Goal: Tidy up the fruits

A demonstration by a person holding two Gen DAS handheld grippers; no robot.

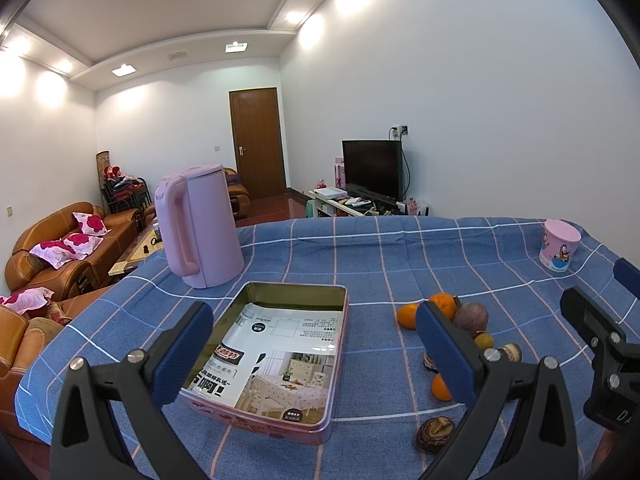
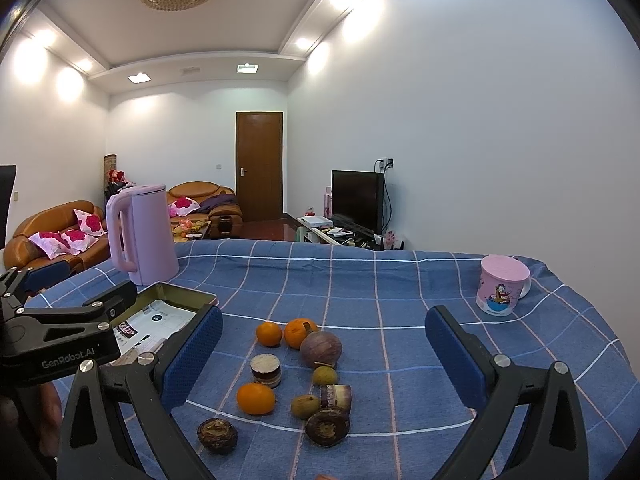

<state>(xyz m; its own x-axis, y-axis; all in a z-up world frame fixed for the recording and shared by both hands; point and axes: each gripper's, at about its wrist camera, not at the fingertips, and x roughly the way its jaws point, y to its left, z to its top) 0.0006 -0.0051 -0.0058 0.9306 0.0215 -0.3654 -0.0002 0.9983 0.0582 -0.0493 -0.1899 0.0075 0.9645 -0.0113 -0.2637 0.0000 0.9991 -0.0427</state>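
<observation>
A pink metal tin point(image 1: 256, 420) lined with a printed leaflet lies on the blue checked cloth, and my left gripper point(image 1: 316, 354) hovers open over its near half with nothing held. To its right is a loose cluster of fruit. In the right wrist view the cluster shows oranges point(image 2: 256, 398), a round purple fruit point(image 2: 321, 349), small green fruits point(image 2: 324, 376), brown shrivelled fruits point(image 2: 217, 435) and cut pieces point(image 2: 265, 370). My right gripper point(image 2: 324, 356) is open above and just in front of this cluster, empty. The tin point(image 2: 176, 294) lies to its left.
A pink kettle point(image 1: 200, 224) stands behind the tin at the table's far left. A pink cartoon cup point(image 2: 502, 290) stands near the far right edge. The blue cloth point(image 1: 380, 260) covers the whole table. Sofas, a door and a television lie beyond.
</observation>
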